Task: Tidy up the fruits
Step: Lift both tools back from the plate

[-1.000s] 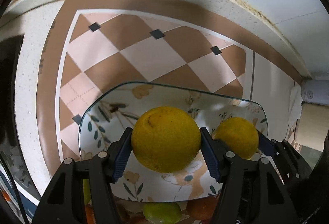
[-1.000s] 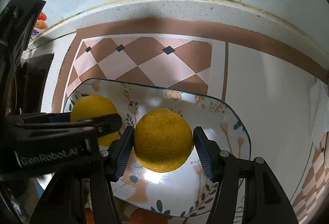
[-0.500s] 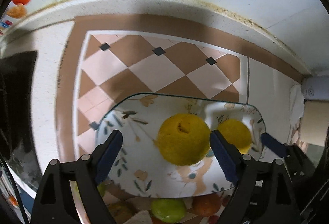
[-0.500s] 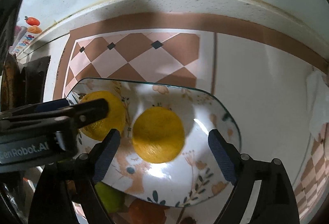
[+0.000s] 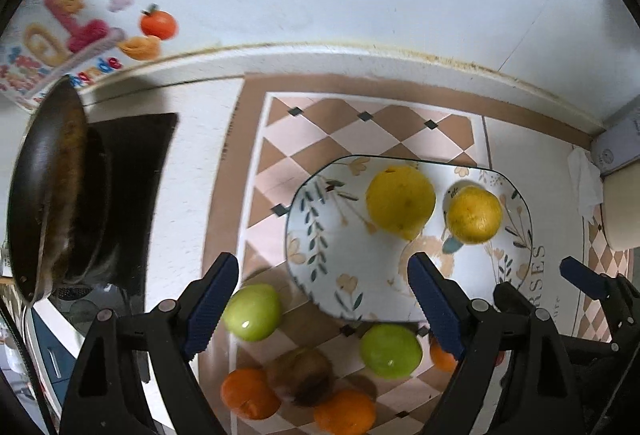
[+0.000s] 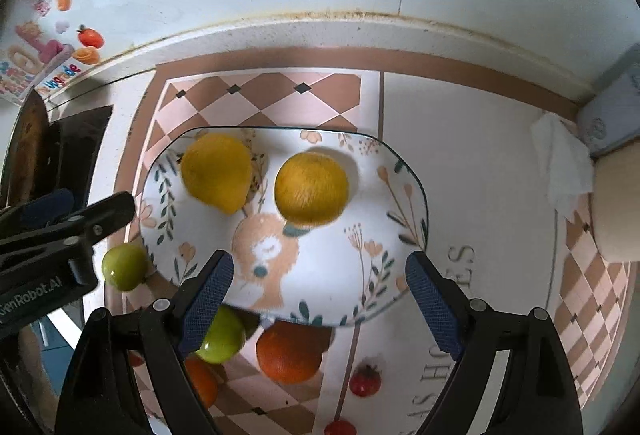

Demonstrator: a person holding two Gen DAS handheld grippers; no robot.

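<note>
Both grippers have released their fruit and risen since the earlier frames, so that more of the counter now shows. Left gripper (image 5: 324, 299): jaws wide apart, nothing between the pads, pointing steeply down over the near left edge of the floral plate (image 5: 340, 275). Right gripper (image 6: 320, 291): jaws likewise wide and empty, above the near part of the same plate. On the plate lie two yellow fruits side by side, apart from each other: the left yellow fruit (image 5: 401, 200) and the right yellow fruit (image 5: 473, 214), both toward the far half. Near the plate, on the checked mat (image 5: 360, 131), lie the unsorted fruits: a green fruit (image 5: 252, 312) just left of the plate's near corner, a second green fruit (image 5: 391, 351) at its near edge, a brown fruit (image 5: 300, 375) and two oranges (image 5: 250, 393). A small red fruit (image 6: 364, 381) lies near right in the right wrist view. A dark pan (image 5: 48, 195) stands at far left.
</note>
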